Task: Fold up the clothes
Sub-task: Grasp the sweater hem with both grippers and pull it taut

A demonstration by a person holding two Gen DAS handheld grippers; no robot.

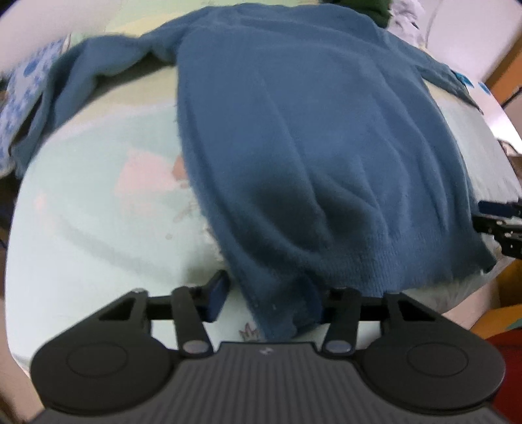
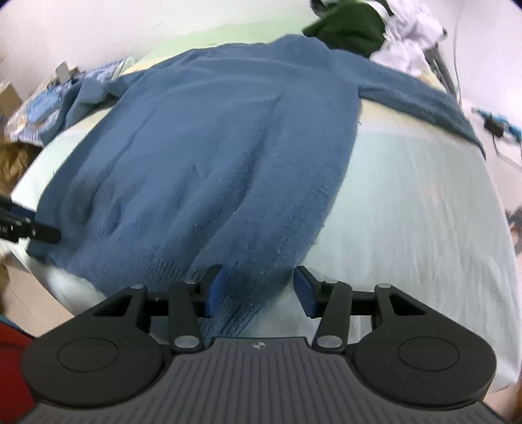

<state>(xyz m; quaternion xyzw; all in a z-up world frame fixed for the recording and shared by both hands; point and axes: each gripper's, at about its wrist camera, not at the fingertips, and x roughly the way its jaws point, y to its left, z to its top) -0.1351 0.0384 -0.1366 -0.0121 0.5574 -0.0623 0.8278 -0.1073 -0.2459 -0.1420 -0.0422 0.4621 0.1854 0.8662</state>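
With the blue sweater [image 1: 310,156] spread flat on the bed [image 1: 98,202], hem at its near edge, my left fingers [image 1: 267,301] and right fingers [image 2: 259,290] straddle the hem corners unclosed; I'd pinch next, then lift.

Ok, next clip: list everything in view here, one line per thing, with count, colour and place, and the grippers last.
sweater: one, blue, spread flat on the bed, hem toward the cameras, sleeves out to both sides
bed sheet: one, pale green, under the sweater
dark garment: one, dark green, at the far end of the bed beyond the sweater's collar
white clothes: a crumpled pile, count unclear, beside the dark garment
patterned fabric: one, blue and white, at the far left edge of the bed
left gripper: one, black with blue pads, at the hem's left corner, cloth between its fingers
right gripper: one, black with blue pads, at the hem's right corner, cloth between its fingers
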